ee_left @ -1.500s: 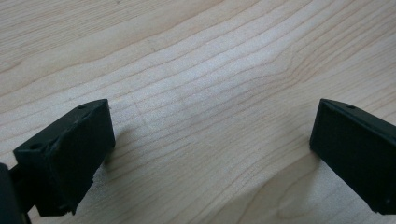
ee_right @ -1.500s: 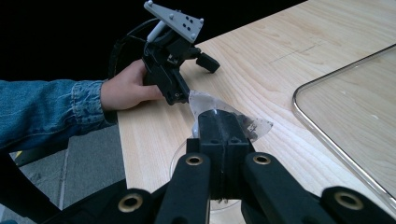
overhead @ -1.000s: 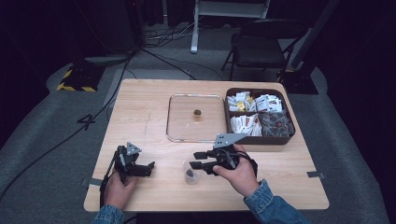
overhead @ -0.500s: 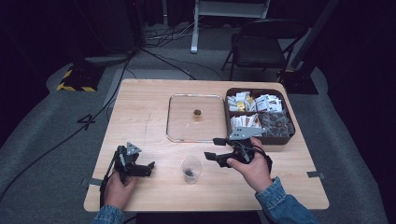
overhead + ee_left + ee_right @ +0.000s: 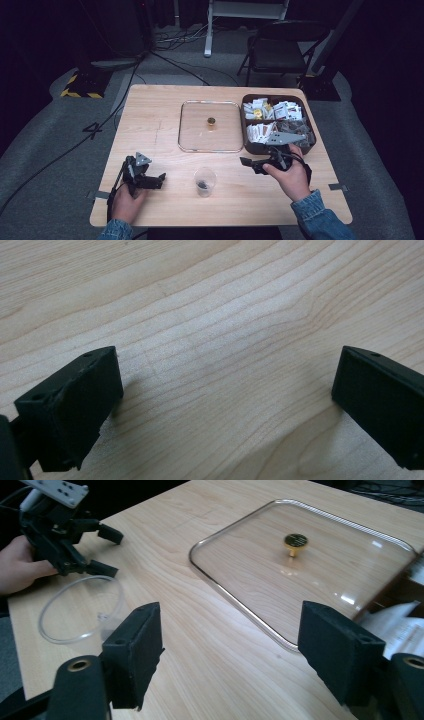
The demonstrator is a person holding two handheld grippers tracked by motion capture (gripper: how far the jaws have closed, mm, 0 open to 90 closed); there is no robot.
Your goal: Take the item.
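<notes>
One clear plastic cup [image 5: 204, 181] stands upright on the table [image 5: 165, 115] between our hands, with something dark inside. Our right hand-held gripper [image 5: 248, 163] hovers just right of it, jaws wide and empty. Our left hand-held gripper [image 5: 159, 179] rests low near the front edge, jaws wide. Behind lie a glass lid [image 5: 210, 126] and a packet tray [image 5: 246, 125].

Beyond my table a black folding chair [image 5: 280, 47] stands on the grey floor, cables [image 5: 172, 40] snaking past it toward a white stand [image 5: 212, 30]. Far left, a yellow-and-black striped block [image 5: 80, 86] sits by the carpet edge.
</notes>
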